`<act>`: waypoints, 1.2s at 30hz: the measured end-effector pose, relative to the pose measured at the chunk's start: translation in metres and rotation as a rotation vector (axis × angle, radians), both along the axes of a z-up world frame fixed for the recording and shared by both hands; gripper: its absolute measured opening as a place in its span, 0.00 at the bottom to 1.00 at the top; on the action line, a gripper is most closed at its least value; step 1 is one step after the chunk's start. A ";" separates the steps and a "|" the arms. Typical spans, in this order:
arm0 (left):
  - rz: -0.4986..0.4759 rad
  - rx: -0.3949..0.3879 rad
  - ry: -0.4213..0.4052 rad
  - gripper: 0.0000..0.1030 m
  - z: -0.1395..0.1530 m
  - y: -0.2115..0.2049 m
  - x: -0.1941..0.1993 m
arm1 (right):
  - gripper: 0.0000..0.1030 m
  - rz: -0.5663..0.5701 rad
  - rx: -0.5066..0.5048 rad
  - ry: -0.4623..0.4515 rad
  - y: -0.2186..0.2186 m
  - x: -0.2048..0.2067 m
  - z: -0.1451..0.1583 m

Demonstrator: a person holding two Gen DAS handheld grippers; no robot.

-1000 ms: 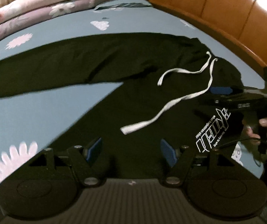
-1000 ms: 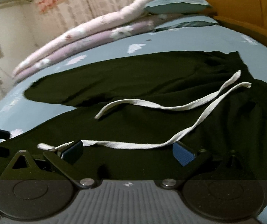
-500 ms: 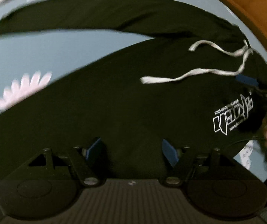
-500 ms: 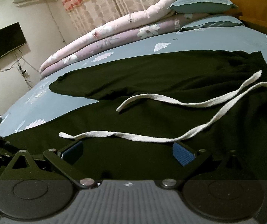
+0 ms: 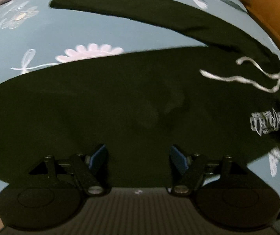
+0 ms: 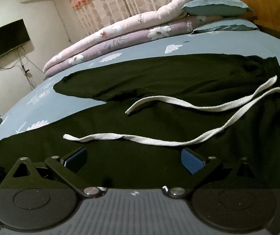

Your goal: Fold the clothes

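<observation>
**Black trousers lying spread on the bed, both grippers open above them**

A pair of black drawstring trousers (image 6: 179, 105) is lying flat across the blue flower-printed bedsheet (image 5: 42, 39), legs splayed apart in a V. Its white flat cotton drawstring (image 6: 189, 105) is trailing in two loose strands over the fabric. The left gripper (image 5: 138, 156) is hovering over the nearer leg, jaws spread wide and holding nothing. The right gripper (image 6: 134, 158) is hanging just short of the drawstring's lower strand, jaws likewise wide apart and empty. Rolled pink and lilac quilts (image 6: 120, 37) are sitting along the bed's far side.
</observation>
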State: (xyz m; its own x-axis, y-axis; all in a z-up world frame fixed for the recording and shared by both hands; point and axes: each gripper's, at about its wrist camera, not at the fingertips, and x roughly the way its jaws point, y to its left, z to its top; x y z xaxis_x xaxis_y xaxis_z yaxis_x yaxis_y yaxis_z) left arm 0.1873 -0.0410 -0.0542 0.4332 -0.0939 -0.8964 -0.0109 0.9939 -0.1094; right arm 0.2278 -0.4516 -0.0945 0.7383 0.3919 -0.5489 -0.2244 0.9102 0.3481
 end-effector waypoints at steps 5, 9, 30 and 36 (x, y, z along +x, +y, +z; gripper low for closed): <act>0.042 -0.016 0.072 0.72 -0.008 0.020 -0.007 | 1.00 0.071 -0.079 0.090 0.013 -0.006 0.009; 0.045 -0.048 0.015 0.72 0.008 0.034 0.005 | 1.00 0.114 -0.163 0.111 0.034 -0.017 0.025; 0.055 -0.155 0.020 0.74 0.006 0.115 0.060 | 1.00 0.065 -0.368 0.210 0.098 -0.019 0.007; 0.061 -0.196 0.049 0.75 -0.009 0.150 0.080 | 1.00 -0.028 -0.375 0.195 0.104 -0.021 0.004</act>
State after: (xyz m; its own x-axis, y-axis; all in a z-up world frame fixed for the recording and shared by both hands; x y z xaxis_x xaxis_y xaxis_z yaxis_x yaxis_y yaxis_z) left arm 0.2669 0.1090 -0.0630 0.3999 -0.2439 -0.8835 -0.0802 0.9509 -0.2988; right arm 0.2069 -0.3475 -0.0909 0.6139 0.1200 -0.7802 -0.1604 0.9867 0.0256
